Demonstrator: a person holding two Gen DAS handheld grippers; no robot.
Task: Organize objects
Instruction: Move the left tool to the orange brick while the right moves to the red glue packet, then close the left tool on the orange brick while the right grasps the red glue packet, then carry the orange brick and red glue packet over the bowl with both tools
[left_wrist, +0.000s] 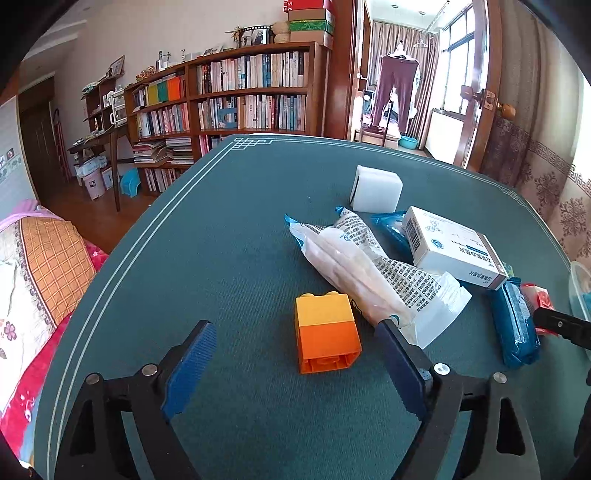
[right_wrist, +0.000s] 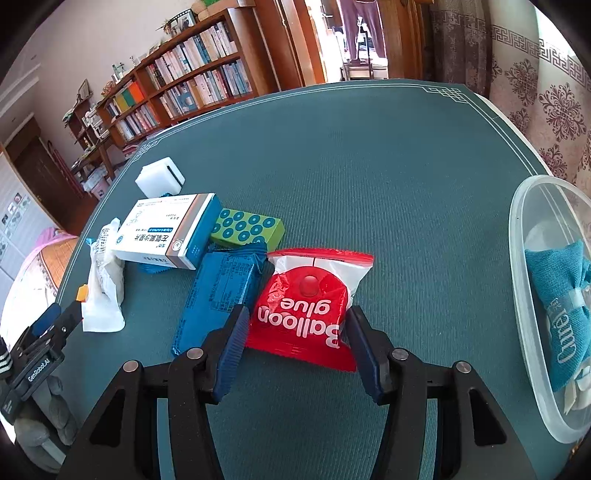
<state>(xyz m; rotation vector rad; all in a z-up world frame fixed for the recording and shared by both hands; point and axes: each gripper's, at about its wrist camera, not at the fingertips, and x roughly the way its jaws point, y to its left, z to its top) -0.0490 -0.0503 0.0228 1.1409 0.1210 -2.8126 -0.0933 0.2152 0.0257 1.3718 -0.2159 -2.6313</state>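
Observation:
My left gripper (left_wrist: 295, 332) is open around an orange and yellow toy brick (left_wrist: 327, 330) lying on the green table mat (left_wrist: 221, 240), its pads apart from the brick. My right gripper (right_wrist: 297, 319) is open around the near end of a red Balloon glue packet (right_wrist: 306, 306). Beside it lie a blue wrapped pack (right_wrist: 218, 291), a white medicine box (right_wrist: 166, 230), a green dotted box (right_wrist: 247, 229), a white plastic pouch (left_wrist: 365, 269) and a white block (left_wrist: 375, 188). A clear plastic tub (right_wrist: 532, 295) at the right holds a teal fabric bag (right_wrist: 561, 302).
The table's far and left edges drop toward a bookcase (left_wrist: 236, 92) and a bed with patterned covers (left_wrist: 33, 266). A curtain (right_wrist: 535, 66) hangs behind the table's right side. The left gripper shows at the left of the right wrist view (right_wrist: 55, 325).

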